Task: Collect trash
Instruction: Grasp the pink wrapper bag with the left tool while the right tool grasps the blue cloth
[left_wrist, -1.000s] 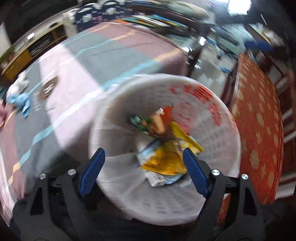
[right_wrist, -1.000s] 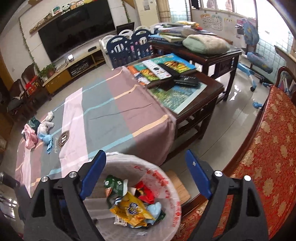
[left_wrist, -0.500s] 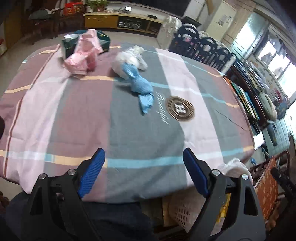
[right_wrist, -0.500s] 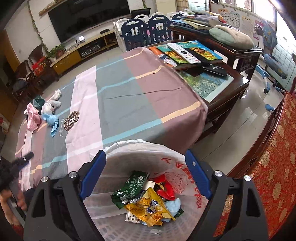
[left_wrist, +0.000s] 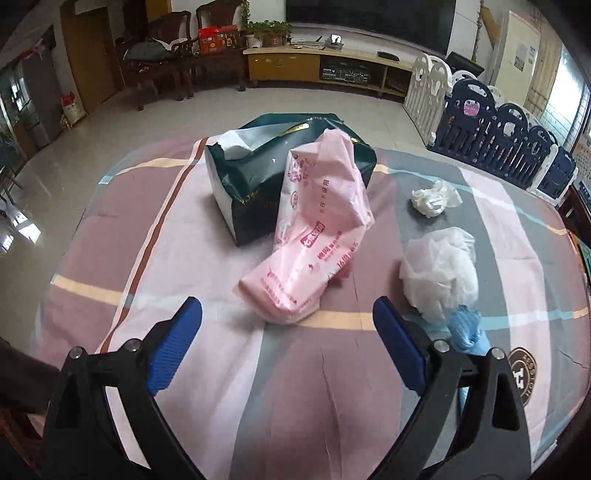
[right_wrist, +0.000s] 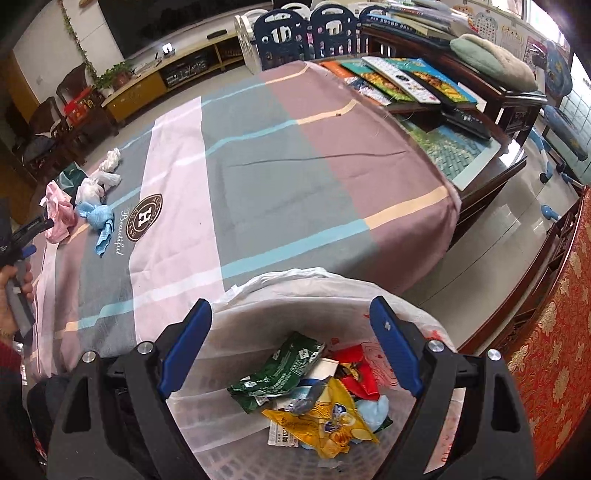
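Note:
My left gripper (left_wrist: 288, 325) hovers over the striped tablecloth (left_wrist: 207, 258), jaws opening, nothing between them. Just beyond its tips lies a crumpled pink plastic bag (left_wrist: 317, 236), leaning on a dark green tissue pack (left_wrist: 258, 173). A white plastic wad (left_wrist: 439, 277), a blue rag (left_wrist: 467, 330) and a small crumpled tissue (left_wrist: 432, 197) lie to the right. My right gripper (right_wrist: 290, 328) stands open and empty above the white lined bin (right_wrist: 332, 291), which holds several snack wrappers (right_wrist: 321, 410). In the right wrist view the same trash, the pink bag (right_wrist: 61, 214) and blue rag (right_wrist: 98, 218), sits far left.
Books and remotes (right_wrist: 402, 81) lie on a dark wooden table beyond the cloth. A red patterned sofa (right_wrist: 554, 332) stands at the right. A blue and white play fence (left_wrist: 498, 129) and a TV cabinet (left_wrist: 314, 66) lie beyond. A hand (right_wrist: 14, 280) shows at the left edge.
My left gripper swung away from the bin across the table to the pile of trash at its far end, and its jaws spread slightly. The right gripper sank a little toward the bin.

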